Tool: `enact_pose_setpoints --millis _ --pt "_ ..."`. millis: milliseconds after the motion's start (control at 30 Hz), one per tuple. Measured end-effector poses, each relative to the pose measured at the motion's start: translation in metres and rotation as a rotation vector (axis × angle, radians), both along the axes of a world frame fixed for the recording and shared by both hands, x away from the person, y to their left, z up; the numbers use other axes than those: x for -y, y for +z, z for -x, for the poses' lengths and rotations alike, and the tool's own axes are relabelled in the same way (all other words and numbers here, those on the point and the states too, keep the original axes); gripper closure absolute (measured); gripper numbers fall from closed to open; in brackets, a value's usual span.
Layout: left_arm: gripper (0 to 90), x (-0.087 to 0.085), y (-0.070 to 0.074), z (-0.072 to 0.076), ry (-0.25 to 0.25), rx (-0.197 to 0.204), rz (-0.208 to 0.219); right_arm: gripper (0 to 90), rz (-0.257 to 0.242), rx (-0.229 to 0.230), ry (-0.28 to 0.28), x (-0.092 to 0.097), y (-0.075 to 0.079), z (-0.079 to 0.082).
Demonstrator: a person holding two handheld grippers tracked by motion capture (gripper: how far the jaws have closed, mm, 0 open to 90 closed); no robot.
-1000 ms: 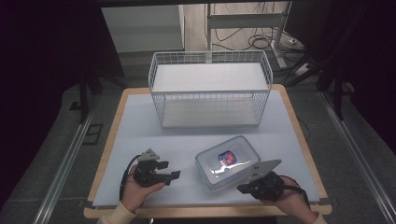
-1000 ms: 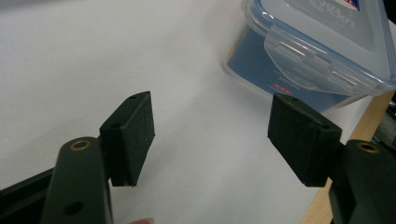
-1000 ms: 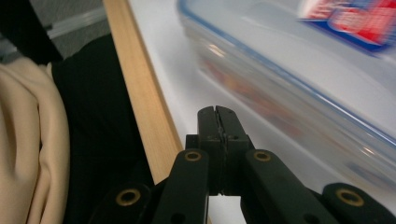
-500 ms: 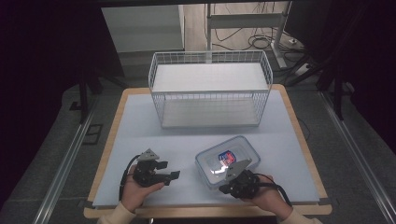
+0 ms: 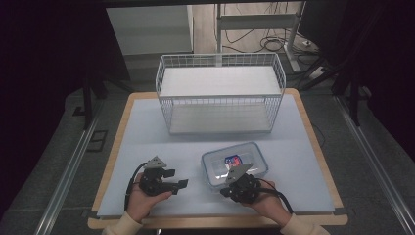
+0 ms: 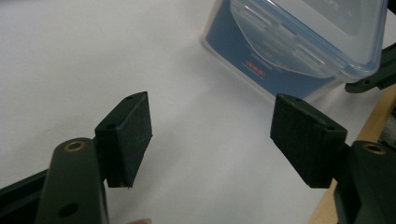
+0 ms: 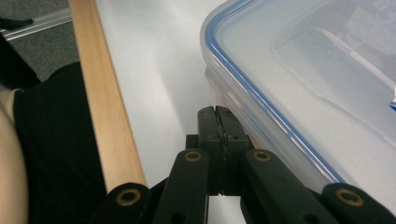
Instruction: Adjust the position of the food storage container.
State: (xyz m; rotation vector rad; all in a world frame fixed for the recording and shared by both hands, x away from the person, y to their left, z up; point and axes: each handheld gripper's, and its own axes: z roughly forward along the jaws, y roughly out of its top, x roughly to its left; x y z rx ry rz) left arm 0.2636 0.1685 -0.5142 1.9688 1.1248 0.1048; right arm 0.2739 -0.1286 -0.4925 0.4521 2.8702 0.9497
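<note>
A clear rectangular plastic container with a blue-rimmed lid [image 5: 235, 164] lay flat on the table's near part, right of centre, its lid on. Something red and blue showed through the lid. It sat well apart from the far edge.

Open claw [image 6: 210, 135], lidded container [image 6: 299, 42] beyond

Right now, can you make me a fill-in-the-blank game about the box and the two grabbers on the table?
1. The jaws of the right gripper are ____.
2. The clear box has a rim coloured ____.
3. Behind the box stands a white wire ____.
4. Between the pads of the left gripper there is ____.

Missing words: shut; blue; basket; nothing
</note>
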Motion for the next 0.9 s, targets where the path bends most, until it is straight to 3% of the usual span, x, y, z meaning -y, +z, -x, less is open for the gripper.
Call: enact_pose_setpoints --millis 533,767,900 --pt "27.9 -0.002 0.000 0.000 0.004 0.000 -0.001 90.0 -0.025 0.019 -0.052 -0.027 -0.002 -0.016" --pt "27.6 -0.002 0.000 0.000 0.005 0.000 0.002 90.0 -0.066 -0.008 -0.040 -0.016 0.004 -0.010" --pt "27.4 -0.003 0.001 0.000 0.013 0.003 0.012 90.0 -0.107 -0.016 -0.042 0.007 0.011 0.002"
